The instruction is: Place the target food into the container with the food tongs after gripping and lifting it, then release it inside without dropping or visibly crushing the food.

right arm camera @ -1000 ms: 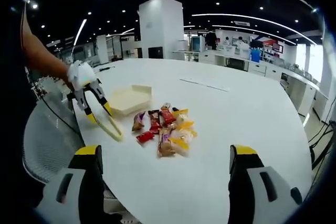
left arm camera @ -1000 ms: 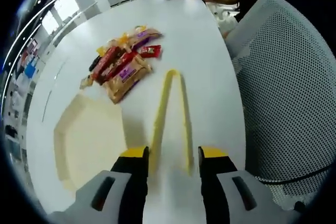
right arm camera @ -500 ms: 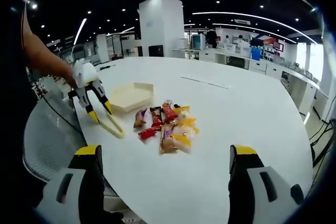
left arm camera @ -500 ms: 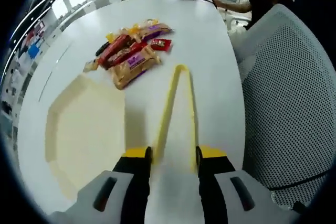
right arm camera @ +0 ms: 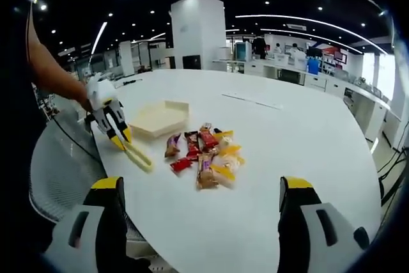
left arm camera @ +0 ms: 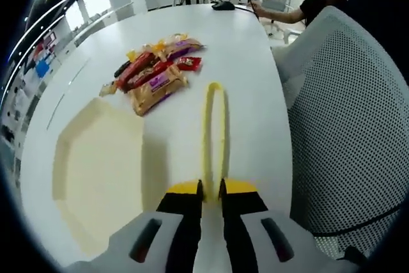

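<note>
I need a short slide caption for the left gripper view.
Left gripper shut on yellow tongs, beside the hexagonal container.

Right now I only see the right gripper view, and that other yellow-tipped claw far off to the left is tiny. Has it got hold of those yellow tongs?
Observer: Yes. In the left gripper view the left gripper has its jaws nearly together, pinching both arms of the tongs.
Operator: Are the tongs touching the snacks?
Observer: No. Their looped end stops short of the snack pile, with bare table between.
Operator: Anything in the tray?
Observer: The hexagonal container looks empty.
</note>
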`<state>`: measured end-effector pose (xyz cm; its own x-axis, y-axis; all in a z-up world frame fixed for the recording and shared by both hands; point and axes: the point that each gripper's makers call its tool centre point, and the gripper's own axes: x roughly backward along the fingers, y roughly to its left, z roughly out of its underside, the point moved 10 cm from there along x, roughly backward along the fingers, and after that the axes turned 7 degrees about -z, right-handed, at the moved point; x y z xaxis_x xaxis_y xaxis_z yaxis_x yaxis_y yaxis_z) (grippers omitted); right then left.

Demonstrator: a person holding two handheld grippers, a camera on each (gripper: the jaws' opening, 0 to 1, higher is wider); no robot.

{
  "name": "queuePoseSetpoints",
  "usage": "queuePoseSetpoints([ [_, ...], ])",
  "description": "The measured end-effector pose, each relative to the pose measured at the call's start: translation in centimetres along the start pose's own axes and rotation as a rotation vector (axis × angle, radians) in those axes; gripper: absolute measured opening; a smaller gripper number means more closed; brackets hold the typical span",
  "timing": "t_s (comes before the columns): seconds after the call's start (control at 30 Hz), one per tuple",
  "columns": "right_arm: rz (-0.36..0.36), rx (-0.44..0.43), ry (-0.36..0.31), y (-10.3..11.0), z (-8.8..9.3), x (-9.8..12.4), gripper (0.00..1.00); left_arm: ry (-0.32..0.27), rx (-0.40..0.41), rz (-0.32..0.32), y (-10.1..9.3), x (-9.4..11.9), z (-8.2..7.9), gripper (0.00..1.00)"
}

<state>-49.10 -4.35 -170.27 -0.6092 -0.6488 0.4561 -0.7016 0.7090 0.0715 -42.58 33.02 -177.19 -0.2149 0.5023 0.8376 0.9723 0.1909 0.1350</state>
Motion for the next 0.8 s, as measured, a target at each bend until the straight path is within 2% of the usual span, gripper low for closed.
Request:
queuePoseSetpoints([
  [0.2,-0.005,0.007,-0.006,-0.2,-0.5,0.1,0.99,-0.056,0.003,0.005,0.1,0.1,-0.9,0.04],
  [0.4,-0.011,0.006,-0.004,-0.3,-0.6,0.2,0.99,-0.085,0.008,0.014,0.3,0.7,-2.0,0.02],
  [0.53,-0.014,0.007,-0.009,-0.3,-0.8,0.1,0.99,-0.146,0.042,0.004,0.8,1.5,-3.0,0.02],
  [0.73,-0.034,0.038,-0.05,-0.4,-3.0,0.1,0.97,-0.25,0.079,0.007,2.0,3.5,-4.9,0.02],
  [0.8,-0.037,0.077,-0.053,-0.8,-3.9,0.1,0.95,-0.272,0.08,0.008,2.6,4.4,-5.6,0.02],
])
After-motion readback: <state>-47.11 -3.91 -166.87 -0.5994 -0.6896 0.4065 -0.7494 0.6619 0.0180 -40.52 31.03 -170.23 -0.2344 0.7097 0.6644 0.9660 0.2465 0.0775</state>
